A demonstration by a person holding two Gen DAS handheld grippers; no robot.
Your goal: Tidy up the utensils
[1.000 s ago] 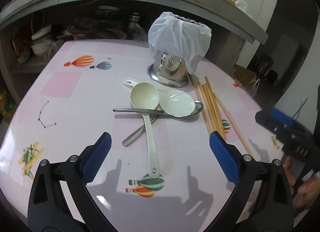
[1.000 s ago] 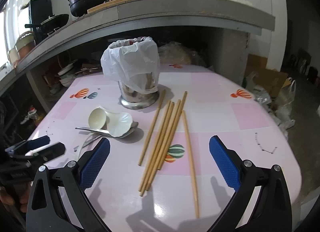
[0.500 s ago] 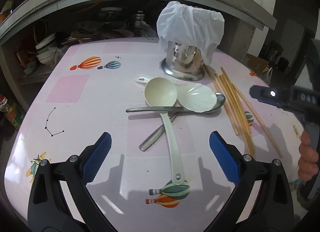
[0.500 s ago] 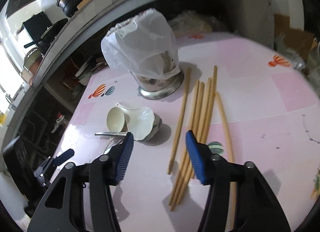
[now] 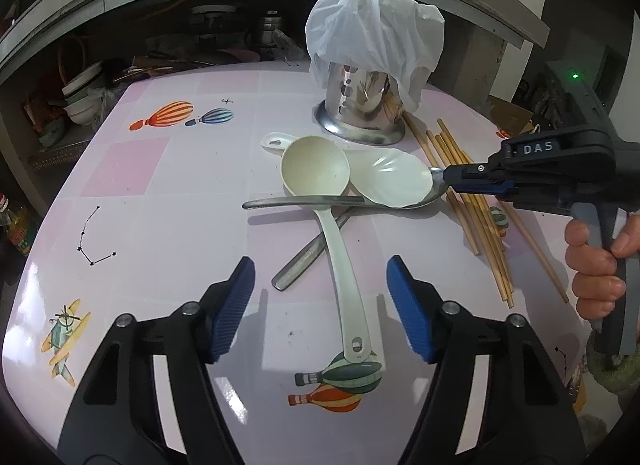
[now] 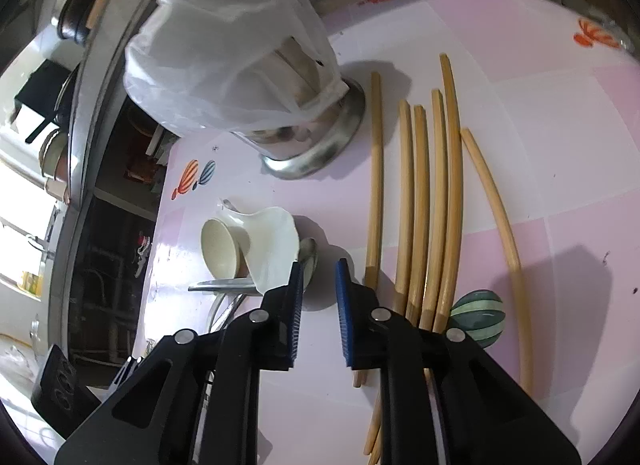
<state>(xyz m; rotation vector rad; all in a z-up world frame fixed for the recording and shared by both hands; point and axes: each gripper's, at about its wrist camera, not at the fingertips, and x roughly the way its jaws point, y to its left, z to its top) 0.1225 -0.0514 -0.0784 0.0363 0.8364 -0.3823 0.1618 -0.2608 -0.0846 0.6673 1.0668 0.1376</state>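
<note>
Closing right tongs (image 6: 318, 269) (nothing clamped) beside metal spoon (image 6: 309, 255) | left tongs (image 5: 320, 289) narrowing, apart

Ladle (image 5: 320, 201) lies mid-table (image 5: 168, 225) across steel spoons (image 5: 304, 201); right gripper (image 5: 452, 179) closing at one spoon's bowl.

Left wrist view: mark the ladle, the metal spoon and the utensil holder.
ladle (image 5: 315, 173), left wrist view, middle of its round cream bowl.
metal spoon (image 5: 304, 202), left wrist view, on its handle, below the ladle bowl.
utensil holder (image 5: 360, 105), left wrist view, bare steel wall below the plastic bag.
</note>
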